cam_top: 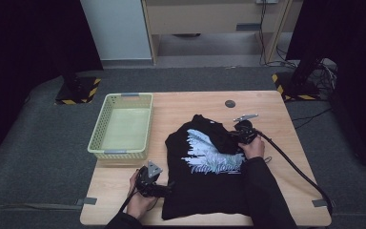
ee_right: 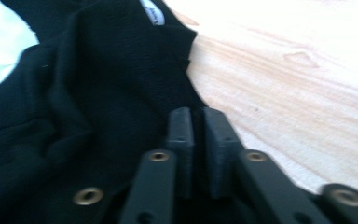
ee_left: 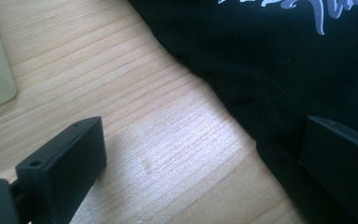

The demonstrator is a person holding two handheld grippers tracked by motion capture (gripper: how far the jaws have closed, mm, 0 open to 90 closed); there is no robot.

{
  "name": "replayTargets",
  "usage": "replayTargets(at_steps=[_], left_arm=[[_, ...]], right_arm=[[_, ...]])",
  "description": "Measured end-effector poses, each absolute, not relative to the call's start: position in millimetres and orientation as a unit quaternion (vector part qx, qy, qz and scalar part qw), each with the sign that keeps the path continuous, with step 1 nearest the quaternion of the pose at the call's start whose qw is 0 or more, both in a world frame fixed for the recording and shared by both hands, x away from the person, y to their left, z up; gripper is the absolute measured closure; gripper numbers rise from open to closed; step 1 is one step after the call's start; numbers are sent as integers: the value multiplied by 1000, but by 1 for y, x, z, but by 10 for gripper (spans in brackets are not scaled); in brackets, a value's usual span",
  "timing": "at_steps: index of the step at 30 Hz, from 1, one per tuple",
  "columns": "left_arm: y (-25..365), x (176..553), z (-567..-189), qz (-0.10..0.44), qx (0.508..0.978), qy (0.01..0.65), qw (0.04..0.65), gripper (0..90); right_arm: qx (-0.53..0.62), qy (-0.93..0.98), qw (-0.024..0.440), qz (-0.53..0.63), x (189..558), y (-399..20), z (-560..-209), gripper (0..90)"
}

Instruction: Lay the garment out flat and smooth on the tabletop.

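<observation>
Dark curtains hang to either side of the room, with grey carpet around a pale wooden table (cam_top: 276,157) and a light wood desk frame beyond it. Near the table's far edge sits a small dark round disc (cam_top: 230,103). On the left part of the table stands a pale green slatted basket (cam_top: 100,129), with nothing visible inside it. A black T-shirt (cam_top: 205,191) with a white and light-blue print lies spread across the middle of the table, reaching to the near edge. At the near left, the left gripper (ee_left: 200,158) lies low at the shirt's left hem, its jaws released and wide apart, one over bare wood and one over the cloth. At the shirt's far right corner, by the collar, the right gripper (ee_right: 198,140) is clenched on a fold of the black fabric, the hand behind it resting on the shirt.
</observation>
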State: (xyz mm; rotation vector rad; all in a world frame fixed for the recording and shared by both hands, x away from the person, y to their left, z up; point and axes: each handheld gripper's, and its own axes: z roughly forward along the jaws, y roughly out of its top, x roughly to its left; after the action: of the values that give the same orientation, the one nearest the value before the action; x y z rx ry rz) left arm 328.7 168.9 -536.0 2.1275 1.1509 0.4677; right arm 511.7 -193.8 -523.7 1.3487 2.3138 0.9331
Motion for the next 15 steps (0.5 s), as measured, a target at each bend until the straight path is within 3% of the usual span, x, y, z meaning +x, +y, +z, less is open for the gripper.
replayTargets(at_steps=[4,15], left_arm=[[169,329,-536,179,814,441,332,2],[169,329,-536,179,814,441,332,2]], right_arm=[[479,803,147,324,512,-194,-523,855],[506,753,219,358,506,-216,-485,857]])
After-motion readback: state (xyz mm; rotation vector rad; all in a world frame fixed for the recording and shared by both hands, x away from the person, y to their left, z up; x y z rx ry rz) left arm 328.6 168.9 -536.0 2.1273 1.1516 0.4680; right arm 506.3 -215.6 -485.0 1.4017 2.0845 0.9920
